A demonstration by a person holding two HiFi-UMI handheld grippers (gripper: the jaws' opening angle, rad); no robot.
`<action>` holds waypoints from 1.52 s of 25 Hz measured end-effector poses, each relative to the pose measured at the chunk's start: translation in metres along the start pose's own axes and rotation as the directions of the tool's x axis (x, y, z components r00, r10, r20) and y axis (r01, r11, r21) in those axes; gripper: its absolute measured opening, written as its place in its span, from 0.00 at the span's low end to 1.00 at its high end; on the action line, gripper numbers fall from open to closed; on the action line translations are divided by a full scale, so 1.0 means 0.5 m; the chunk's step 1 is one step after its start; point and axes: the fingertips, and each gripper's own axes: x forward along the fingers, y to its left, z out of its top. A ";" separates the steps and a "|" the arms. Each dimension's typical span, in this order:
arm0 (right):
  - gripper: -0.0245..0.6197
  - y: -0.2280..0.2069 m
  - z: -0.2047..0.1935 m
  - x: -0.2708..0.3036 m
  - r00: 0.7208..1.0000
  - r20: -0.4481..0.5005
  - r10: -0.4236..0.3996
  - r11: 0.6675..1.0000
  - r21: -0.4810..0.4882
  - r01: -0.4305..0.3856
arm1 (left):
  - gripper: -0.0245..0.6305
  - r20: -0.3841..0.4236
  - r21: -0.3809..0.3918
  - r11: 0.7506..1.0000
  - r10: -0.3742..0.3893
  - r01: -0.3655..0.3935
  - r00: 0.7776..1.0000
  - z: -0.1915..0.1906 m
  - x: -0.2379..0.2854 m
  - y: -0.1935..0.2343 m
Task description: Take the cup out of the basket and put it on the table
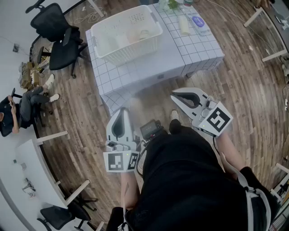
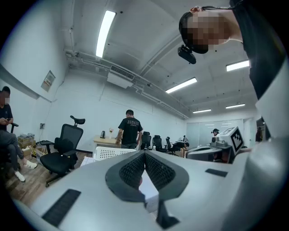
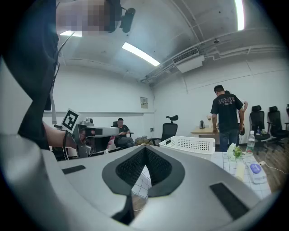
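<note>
A white perforated basket [image 1: 126, 34] stands on the table [image 1: 149, 63], which wears a grid-patterned cloth. Inside the basket lies a pale cup [image 1: 142, 34], only partly made out. Both grippers hang in front of the table's near edge, over the wooden floor and short of the basket. My left gripper [image 1: 122, 109] is shut with nothing in it. The right gripper [image 1: 173, 95] is shut and empty too. In the left gripper view the jaws [image 2: 145, 153] meet, with the basket [image 2: 113, 152] beyond them. From the right gripper [image 3: 145, 149] the basket [image 3: 189, 143] shows ahead to the right.
A bottle [image 1: 184, 25], a blue-and-white item [image 1: 198, 22] and a small plant [image 1: 171, 4] sit right of the basket. Black office chairs [image 1: 58, 40] stand to the table's left. A seated person [image 1: 25, 106] is at far left, and a standing person [image 2: 130, 128] is behind the table.
</note>
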 end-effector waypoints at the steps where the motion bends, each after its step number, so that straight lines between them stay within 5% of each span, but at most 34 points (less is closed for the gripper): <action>1: 0.06 -0.002 0.000 -0.001 1.000 0.004 -0.001 1.000 0.000 0.001 | 0.05 -0.002 -0.001 1.000 -0.001 0.001 1.000 -0.001 0.000 -0.003; 21: 0.06 -0.045 -0.010 -0.022 0.999 0.033 0.007 0.999 -0.049 -0.006 | 0.05 -0.019 0.014 1.000 -0.010 0.010 1.000 -0.008 0.038 -0.070; 38: 0.06 -0.082 -0.032 -0.063 0.994 0.026 0.105 0.994 -0.038 -0.104 | 0.05 -0.025 0.019 0.999 0.049 -0.049 0.998 -0.019 0.079 -0.155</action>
